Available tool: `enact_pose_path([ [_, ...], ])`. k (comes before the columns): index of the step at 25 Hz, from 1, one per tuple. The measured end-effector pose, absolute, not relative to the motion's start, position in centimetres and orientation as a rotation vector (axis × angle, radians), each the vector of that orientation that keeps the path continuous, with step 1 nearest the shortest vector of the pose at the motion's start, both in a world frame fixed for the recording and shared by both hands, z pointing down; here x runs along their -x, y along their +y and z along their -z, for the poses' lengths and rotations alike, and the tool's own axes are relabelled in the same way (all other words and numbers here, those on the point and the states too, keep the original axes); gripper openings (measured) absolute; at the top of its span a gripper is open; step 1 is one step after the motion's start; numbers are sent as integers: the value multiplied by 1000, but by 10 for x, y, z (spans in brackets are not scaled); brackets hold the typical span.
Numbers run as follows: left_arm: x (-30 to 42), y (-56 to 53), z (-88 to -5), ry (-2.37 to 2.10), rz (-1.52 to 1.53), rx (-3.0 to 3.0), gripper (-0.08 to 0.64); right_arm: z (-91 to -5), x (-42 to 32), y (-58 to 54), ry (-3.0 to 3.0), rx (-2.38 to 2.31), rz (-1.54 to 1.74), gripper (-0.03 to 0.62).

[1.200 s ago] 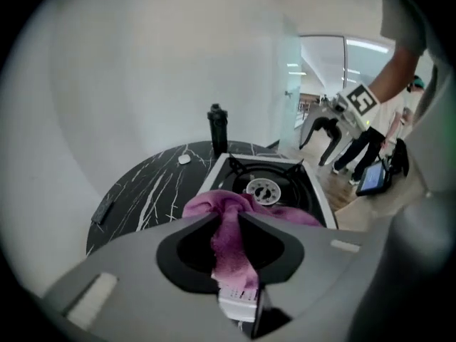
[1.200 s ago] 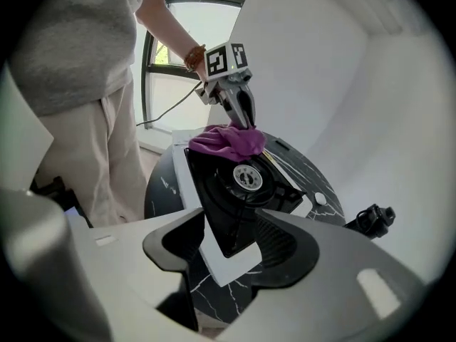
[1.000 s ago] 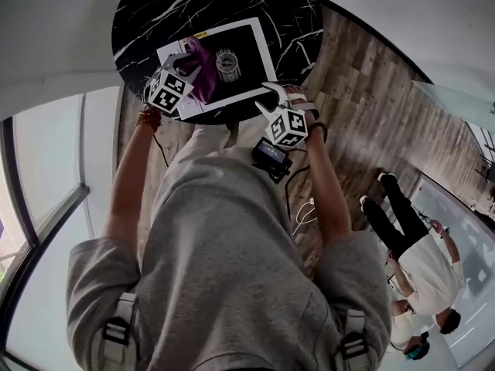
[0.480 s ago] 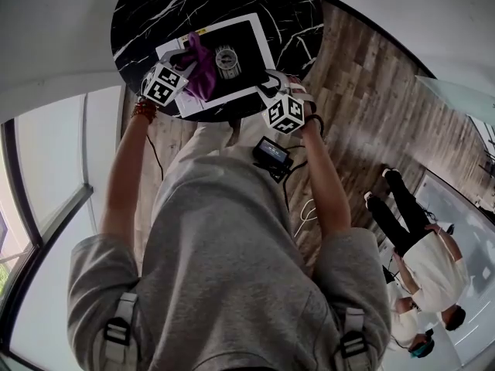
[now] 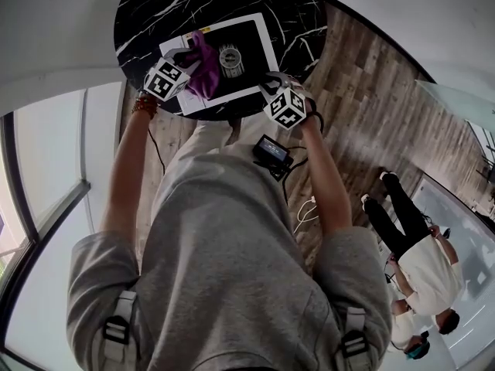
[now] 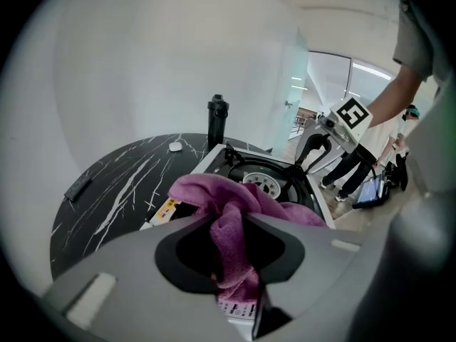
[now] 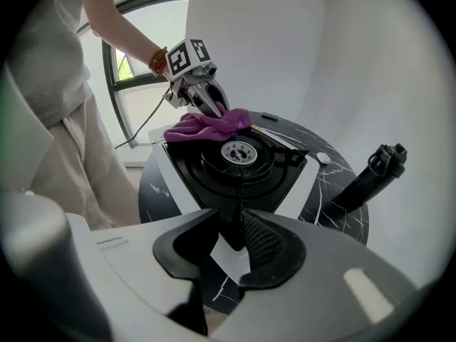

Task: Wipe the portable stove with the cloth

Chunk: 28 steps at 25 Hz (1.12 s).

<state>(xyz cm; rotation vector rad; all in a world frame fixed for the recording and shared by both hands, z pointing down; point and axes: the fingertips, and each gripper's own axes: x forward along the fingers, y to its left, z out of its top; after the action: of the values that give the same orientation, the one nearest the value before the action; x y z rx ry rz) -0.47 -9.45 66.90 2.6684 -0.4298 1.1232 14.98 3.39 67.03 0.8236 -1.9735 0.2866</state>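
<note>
Foremost, cloth (image 6: 214,191): purple, soft and nappy, bunched in folds. It lies on the left part of the portable stove (image 7: 196,169), just beside the burner (image 7: 238,152), with one fold drawn up into the left gripper (image 6: 231,223).
left gripper: grey shell carrying a marker cube. Its fingers (image 6: 274,242) are closing, clamped on that fold of cloth.
portable stove: flat and square, with a glossy black top inside a white rim and a yellow label on its left side. It sits on the near half of the bench (image 5: 155,10), turned corner-on to the person.
burner: round metal cap ringed with small ports at the stove's centre, with black pan supports around it.
right gripper (image 7: 239,226): its fingers (image 7: 265,241), one faced with a dimpled black pad, are closing. They stand almost together, pinching the stove's near right white corner.
edges and room: the stove's near corner lies close to the bench's rim. The right half of the stove top is uncovered between the two grippers. The far half of the bench is mostly open.
bench: round and polished, black marble look with white veins.
far side of the bench: a black upright cylinder with a knobbed head (image 6: 218,122) and a small white disc (image 6: 174,146) stand near the stove. A dark flat bar (image 6: 78,189) lies towards the left rim.
room: wooden plank floor (image 5: 363,107), pale walls, window glazing (image 5: 46,192) on the left. Two bystanders (image 5: 421,261) stand well apart from the bench.
</note>
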Motion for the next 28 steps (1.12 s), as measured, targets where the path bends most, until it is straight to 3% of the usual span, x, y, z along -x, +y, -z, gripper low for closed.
enact_pose_path([
  [28,2,-7,-658,-139,-1171,-2701,78,-668,-149,34,-1954,-840,-276,109],
])
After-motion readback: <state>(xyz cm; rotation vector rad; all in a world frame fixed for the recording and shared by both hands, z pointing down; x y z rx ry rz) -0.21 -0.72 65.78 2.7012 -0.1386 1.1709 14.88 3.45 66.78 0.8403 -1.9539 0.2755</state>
